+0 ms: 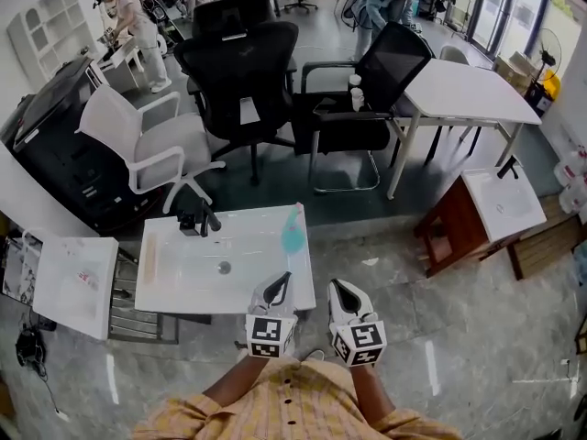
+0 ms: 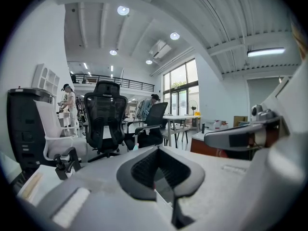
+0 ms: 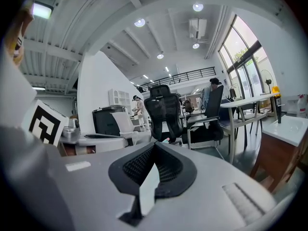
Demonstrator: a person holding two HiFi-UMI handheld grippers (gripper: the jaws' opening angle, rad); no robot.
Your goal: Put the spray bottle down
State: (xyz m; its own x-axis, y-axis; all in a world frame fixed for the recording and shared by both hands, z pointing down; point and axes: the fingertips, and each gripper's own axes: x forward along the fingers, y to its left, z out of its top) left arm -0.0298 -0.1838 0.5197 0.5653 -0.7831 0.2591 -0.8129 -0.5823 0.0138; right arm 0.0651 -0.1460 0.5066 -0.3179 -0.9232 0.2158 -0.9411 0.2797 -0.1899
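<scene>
The teal spray bottle (image 1: 292, 232) stands upright at the far right corner of the white sink-top table (image 1: 183, 282). Nothing holds it. My left gripper (image 1: 286, 277) hovers over the table's near right edge, short of the bottle, with its jaws shut and empty. Just off the table's right edge is my right gripper (image 1: 335, 285), its jaws together and nothing in them. In the left gripper view the bottle (image 2: 136, 147) peeks up just left of the closed tips (image 2: 158, 149). In the right gripper view it (image 3: 165, 140) shows a little right of the closed tips (image 3: 154, 144).
A black faucet (image 1: 198, 218) and a drain (image 1: 224, 267) sit on the sink top. Beyond it stand black office chairs (image 1: 240, 71), a white chair (image 1: 147, 145) and a white table (image 1: 463, 90). A wooden stand with a white basin (image 1: 500, 204) is at right, a white unit (image 1: 73, 282) at left.
</scene>
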